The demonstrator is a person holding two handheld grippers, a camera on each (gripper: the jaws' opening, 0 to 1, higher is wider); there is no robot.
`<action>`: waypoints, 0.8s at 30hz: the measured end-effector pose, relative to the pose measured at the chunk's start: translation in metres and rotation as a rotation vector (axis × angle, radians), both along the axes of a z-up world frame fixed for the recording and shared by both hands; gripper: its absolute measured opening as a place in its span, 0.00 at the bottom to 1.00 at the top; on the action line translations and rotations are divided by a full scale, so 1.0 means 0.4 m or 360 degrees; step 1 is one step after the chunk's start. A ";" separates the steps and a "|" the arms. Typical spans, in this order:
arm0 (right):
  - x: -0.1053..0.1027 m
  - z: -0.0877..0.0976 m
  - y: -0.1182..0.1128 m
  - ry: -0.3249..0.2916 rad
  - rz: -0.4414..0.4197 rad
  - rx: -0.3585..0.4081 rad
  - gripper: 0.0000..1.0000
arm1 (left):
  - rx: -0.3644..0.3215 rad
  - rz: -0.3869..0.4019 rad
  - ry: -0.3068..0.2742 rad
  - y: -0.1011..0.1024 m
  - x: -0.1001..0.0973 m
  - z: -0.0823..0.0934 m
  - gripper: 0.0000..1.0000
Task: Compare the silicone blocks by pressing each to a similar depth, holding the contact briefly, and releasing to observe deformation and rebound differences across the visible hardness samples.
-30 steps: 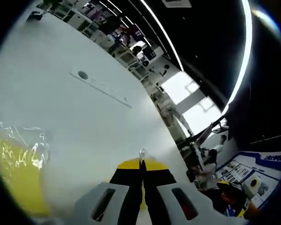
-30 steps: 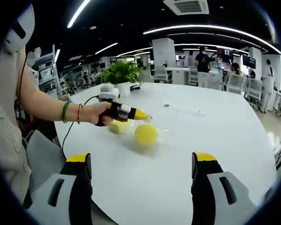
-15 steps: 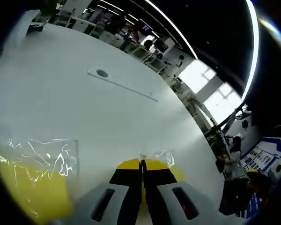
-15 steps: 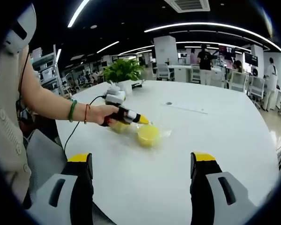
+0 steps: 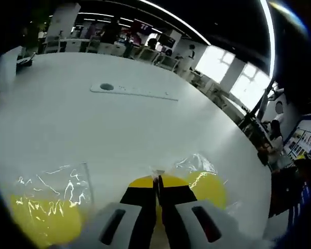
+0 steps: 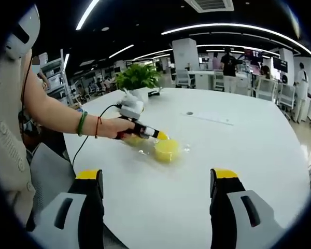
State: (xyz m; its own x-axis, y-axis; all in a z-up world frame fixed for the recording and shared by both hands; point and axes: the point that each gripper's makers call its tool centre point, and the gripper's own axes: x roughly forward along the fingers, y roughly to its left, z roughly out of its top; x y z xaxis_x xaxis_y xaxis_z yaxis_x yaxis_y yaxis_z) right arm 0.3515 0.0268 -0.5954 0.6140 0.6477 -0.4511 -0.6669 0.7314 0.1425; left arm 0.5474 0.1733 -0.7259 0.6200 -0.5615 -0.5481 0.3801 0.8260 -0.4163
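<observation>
A wide white table [image 6: 238, 155] fills the foreground, a small round port [image 6: 189, 113] set in its top toward 12 o'clock. A potted green plant [image 6: 138, 78] stands at its far edge near 11 o'clock. Long light strips [image 6: 233, 27] cross the dark ceiling. Bright windows [image 5: 217, 65] glow at 1 o'clock beyond desks and chairs

White round-edged table [image 6: 259, 155], glossy top. On it: two yellow silicone blocks in clear crinkled wrap, near each other — one [image 6: 167, 149] toward table middle, the other [image 6: 133, 140] just beside it on the person's side, partly hidden. Potted green plant [image 6: 137, 83] in a white pot at the far edge. Flush cable strip with round grommet [image 5: 107, 87] further across the top.
</observation>
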 end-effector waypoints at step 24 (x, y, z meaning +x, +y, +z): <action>-0.023 0.022 0.030 -0.0048 0.0011 0.0058 0.78 | 0.0170 0.0011 -0.0272 0.123 -0.021 0.157 0.17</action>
State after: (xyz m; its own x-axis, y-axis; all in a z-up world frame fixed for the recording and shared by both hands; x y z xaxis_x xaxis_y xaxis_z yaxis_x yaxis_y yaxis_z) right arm 0.3424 0.0387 -0.5866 0.6226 0.6676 -0.4083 -0.6762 0.7216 0.1485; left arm 0.5389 0.2224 -0.6631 0.7127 -0.5013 -0.4906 0.4322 0.8648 -0.2558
